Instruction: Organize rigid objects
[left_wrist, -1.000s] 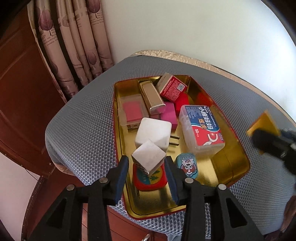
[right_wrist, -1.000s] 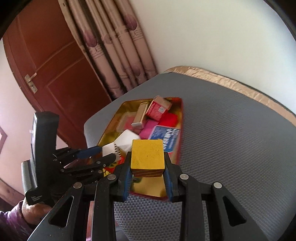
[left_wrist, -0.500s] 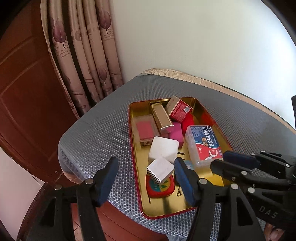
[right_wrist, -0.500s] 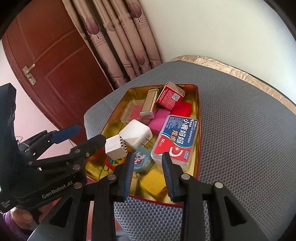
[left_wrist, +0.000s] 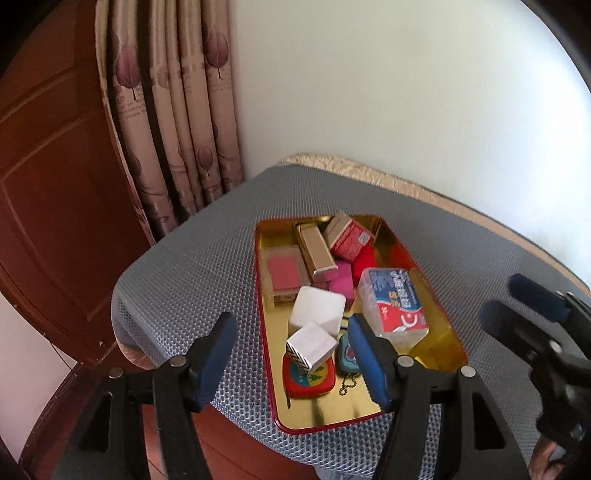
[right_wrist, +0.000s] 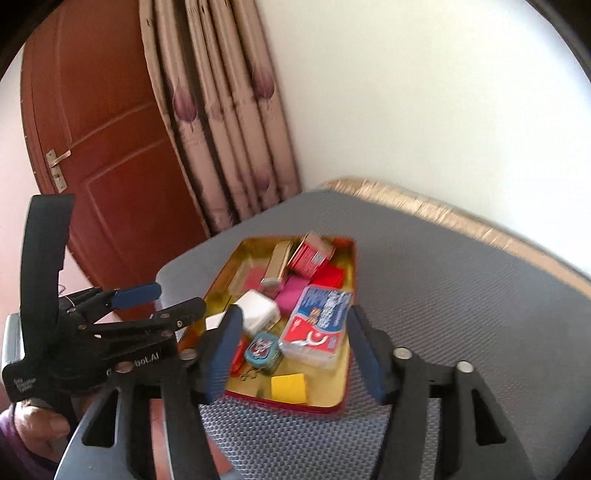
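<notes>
Left wrist view: the left hand-held gripper hangs above the near end of a gold tin tray with a red rim, its blue-padded jaws spread wide and pinching nothing. Between them, lower down in the tray, a small white cube with a zigzag-patterned side rests on a red oval tin (the pads stand clear of it on both sides). Behind the cube sits a larger white charger block, and to its right a clear box with a blue and red label. Farther back lie a pink block, a gold slim case and a red carton. The tray stands on a bench covered in grey mesh.

In the right wrist view, the right hand-held gripper has just been opening; its jaws now stand apart with nothing gripped. The yellow block lies flat in the near corner of the tray, below the jaws, beside a small blue tin. The left tool shows at the left edge, held in a person's hand.
</notes>
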